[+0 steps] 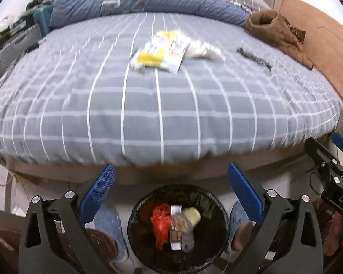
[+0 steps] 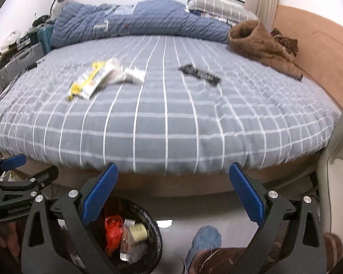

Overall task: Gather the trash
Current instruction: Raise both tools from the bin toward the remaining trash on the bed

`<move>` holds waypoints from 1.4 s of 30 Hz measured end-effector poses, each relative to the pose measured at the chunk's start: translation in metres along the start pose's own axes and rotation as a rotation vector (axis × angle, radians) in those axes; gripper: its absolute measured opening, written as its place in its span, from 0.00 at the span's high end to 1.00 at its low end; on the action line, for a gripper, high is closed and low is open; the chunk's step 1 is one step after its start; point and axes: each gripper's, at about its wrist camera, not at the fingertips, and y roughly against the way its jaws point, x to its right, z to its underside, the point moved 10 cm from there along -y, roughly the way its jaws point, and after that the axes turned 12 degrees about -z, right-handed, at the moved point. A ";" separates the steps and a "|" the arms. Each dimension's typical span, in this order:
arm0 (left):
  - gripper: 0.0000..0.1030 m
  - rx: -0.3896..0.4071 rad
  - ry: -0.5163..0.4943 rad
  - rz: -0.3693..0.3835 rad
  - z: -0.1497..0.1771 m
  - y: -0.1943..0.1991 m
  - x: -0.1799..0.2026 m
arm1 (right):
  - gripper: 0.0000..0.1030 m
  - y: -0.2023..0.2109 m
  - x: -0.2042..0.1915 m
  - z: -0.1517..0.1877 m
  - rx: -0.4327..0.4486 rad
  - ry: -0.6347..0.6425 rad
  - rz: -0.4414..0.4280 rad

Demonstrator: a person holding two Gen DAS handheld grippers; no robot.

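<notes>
Left wrist view: left claw (image 1: 170,183) gapes wide and empty above the bin (image 1: 135,207), right claw (image 2: 173,182) equally wide. Next: the yellow wrapper (image 1: 159,50) mid-bed (image 1: 171,114), black wrapper (image 2: 200,73) toward its right edge.

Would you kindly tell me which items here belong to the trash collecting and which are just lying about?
Part of the job:
- yellow-and-white plastic wrapper
- crumpled white tissue
- flat black wrapper
- round black lined trash bin

Just lying about:
- brown fleece jacket
- blue quilted duvet
- grey striped pillow
</notes>
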 end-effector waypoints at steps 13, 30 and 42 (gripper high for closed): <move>0.06 0.052 0.043 0.001 -0.068 -0.014 -0.011 | 0.09 -0.019 0.036 -0.046 0.033 -0.055 0.001; 0.06 0.043 0.054 0.027 -0.140 -0.065 -0.010 | 0.09 -0.093 0.064 -0.117 0.017 0.020 0.002; 0.06 0.010 -0.012 -0.015 -0.165 -0.109 -0.001 | 0.13 -0.167 0.110 -0.158 -0.054 -0.027 -0.029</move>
